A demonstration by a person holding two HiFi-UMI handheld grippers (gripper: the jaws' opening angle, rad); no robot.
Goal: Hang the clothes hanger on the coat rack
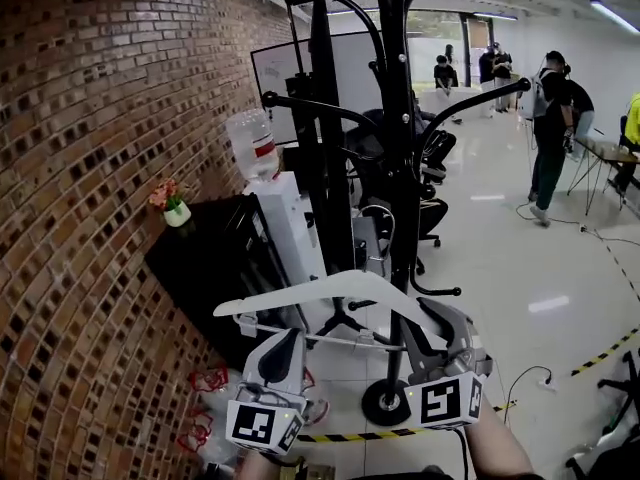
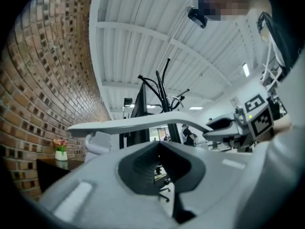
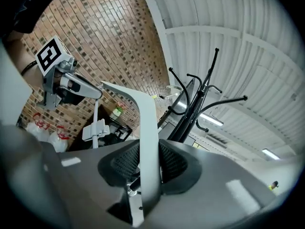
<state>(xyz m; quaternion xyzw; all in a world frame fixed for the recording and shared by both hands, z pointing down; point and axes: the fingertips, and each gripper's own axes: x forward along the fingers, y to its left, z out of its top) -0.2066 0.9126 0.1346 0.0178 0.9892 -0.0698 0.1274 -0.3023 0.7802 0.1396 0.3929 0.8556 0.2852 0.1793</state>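
Note:
A white clothes hanger (image 1: pixel 330 288) hangs in the air in front of the black coat rack (image 1: pixel 400 168), roughly level, with a lower bar and a clip at its left end. My right gripper (image 1: pixel 430 318) is shut on the hanger's right arm; in the right gripper view the white arm (image 3: pixel 147 128) stands clamped between the dark pads (image 3: pixel 148 151). My left gripper (image 1: pixel 283 343) sits just under the hanger's left part, jaws together and empty. In the left gripper view the hanger (image 2: pixel 143 123) runs above the jaws (image 2: pixel 159 149). The rack's curved hooks (image 3: pixel 195 109) rise beyond.
A brick wall (image 1: pixel 80 168) closes the left side. A water dispenser (image 1: pixel 290 218) and a black cabinet (image 1: pixel 200 258) with a small potted plant (image 1: pixel 175 208) stand beside the rack. Yellow-black tape (image 1: pixel 380 435) crosses the floor. People (image 1: pixel 550 118) stand far back right.

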